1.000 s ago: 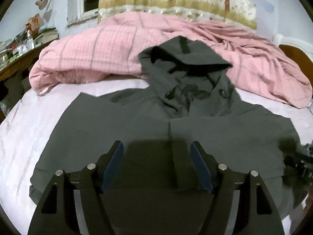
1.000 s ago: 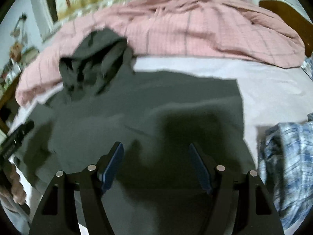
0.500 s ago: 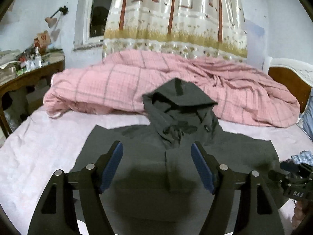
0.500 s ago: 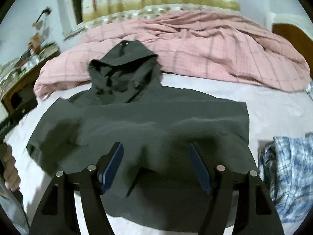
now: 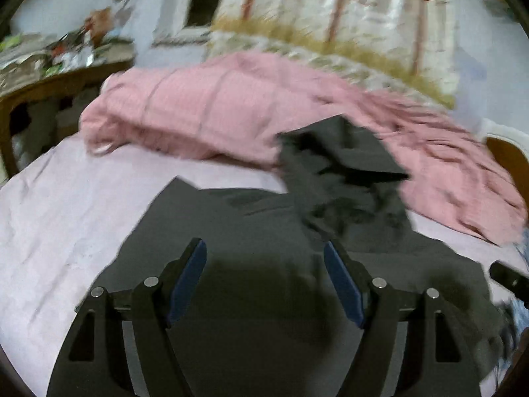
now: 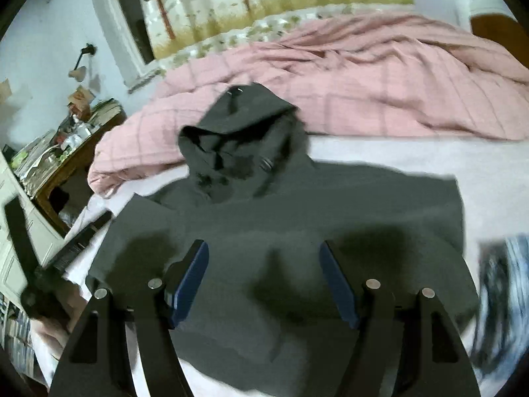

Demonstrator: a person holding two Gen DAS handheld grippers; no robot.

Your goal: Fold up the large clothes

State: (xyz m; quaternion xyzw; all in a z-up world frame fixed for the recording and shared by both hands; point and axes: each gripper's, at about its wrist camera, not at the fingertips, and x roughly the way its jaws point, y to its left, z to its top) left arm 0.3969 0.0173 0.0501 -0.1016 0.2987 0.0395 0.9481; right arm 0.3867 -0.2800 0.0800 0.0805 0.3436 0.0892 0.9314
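Note:
A dark grey hooded jacket (image 5: 264, 231) (image 6: 314, 211) lies spread flat on the bed, sleeves folded in, its hood (image 5: 344, 162) (image 6: 238, 132) resting against the pink quilt. My left gripper (image 5: 264, 248) hovers above the jacket's left half, open, nothing between its blue pads. My right gripper (image 6: 264, 246) hangs open over the jacket's middle, clear of the cloth. The left gripper's body (image 6: 49, 264) shows at the left edge of the right wrist view; the right gripper's tip (image 5: 509, 278) shows at the right edge of the left wrist view.
A pink checked quilt (image 5: 215, 112) (image 6: 380, 86) is heaped along the back of the bed. A lilac sheet (image 5: 66, 218) covers the mattress. A blue plaid garment (image 6: 506, 297) lies right of the jacket. A cluttered wooden desk (image 5: 49, 69) stands left; a wooden headboard (image 5: 509, 162) right.
Both grippers have risen and drawn back from the jacket, so more of it shows. The left view then swung left and down. Both jaws stayed open and the jacket did not move.

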